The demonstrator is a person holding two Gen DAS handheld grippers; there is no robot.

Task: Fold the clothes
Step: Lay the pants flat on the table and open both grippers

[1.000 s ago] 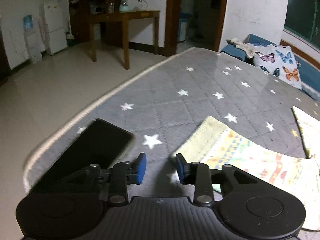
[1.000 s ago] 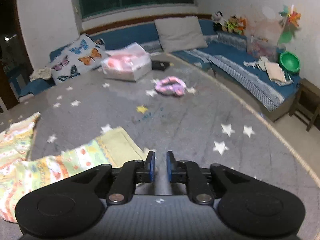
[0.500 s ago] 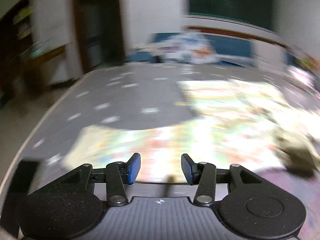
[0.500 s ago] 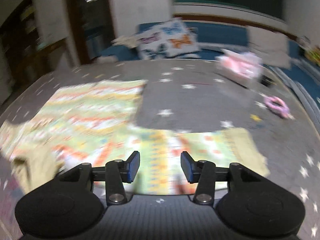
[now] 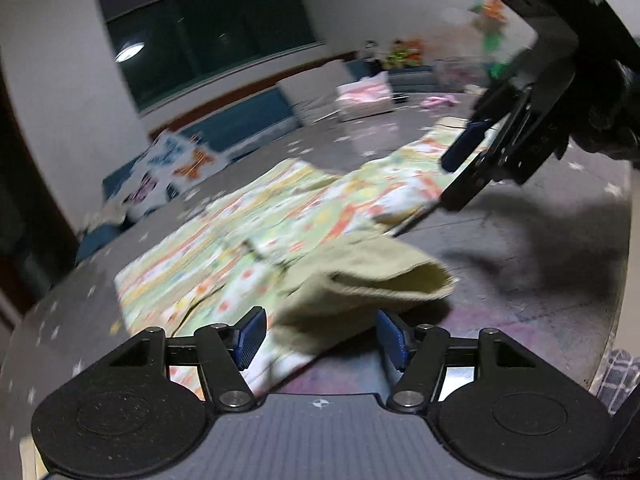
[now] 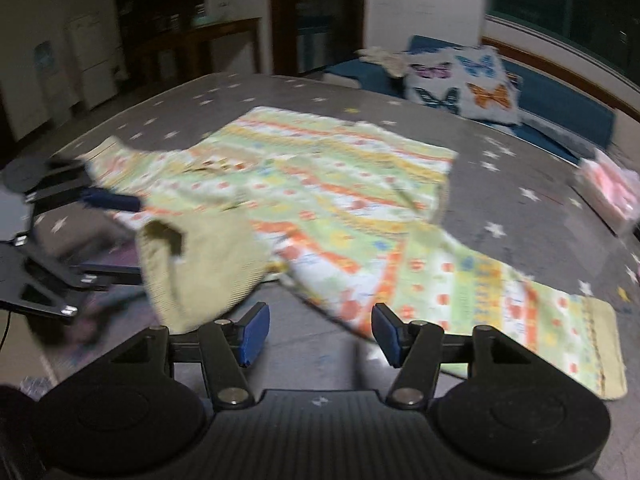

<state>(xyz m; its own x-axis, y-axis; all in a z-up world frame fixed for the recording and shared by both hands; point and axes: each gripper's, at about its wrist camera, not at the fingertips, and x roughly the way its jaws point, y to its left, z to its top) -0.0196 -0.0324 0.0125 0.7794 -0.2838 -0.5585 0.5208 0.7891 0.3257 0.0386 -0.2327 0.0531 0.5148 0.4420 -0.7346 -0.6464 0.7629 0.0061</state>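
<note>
A green, yellow and orange patterned garment (image 5: 248,236) (image 6: 320,184) lies spread on the grey star-patterned mat (image 5: 540,216) (image 6: 520,184). Its plain olive neck part (image 5: 360,280) (image 6: 200,264) is bunched at the near edge. My left gripper (image 5: 320,338) is open, with the olive neck part lying between its blue pads, not clamped. My right gripper (image 6: 320,334) is open and empty just above the mat, in front of the garment's near edge. The right gripper also shows in the left wrist view (image 5: 476,160), over the garment's right sleeve (image 6: 520,304). The left gripper shows at the left of the right wrist view (image 6: 108,200).
A butterfly-print pillow (image 6: 464,80) (image 5: 176,172) lies at the mat's far edge beside a blue bench cushion (image 6: 560,104). A pink-filled clear bag (image 5: 364,96) (image 6: 608,192) and a small pink item (image 5: 438,101) sit on the mat. A wooden table (image 6: 224,44) stands beyond.
Both grippers have swung round from the mat's edges to face the garment and each other. Both have opened wider. The left gripper now has the olive neck part between its pads.
</note>
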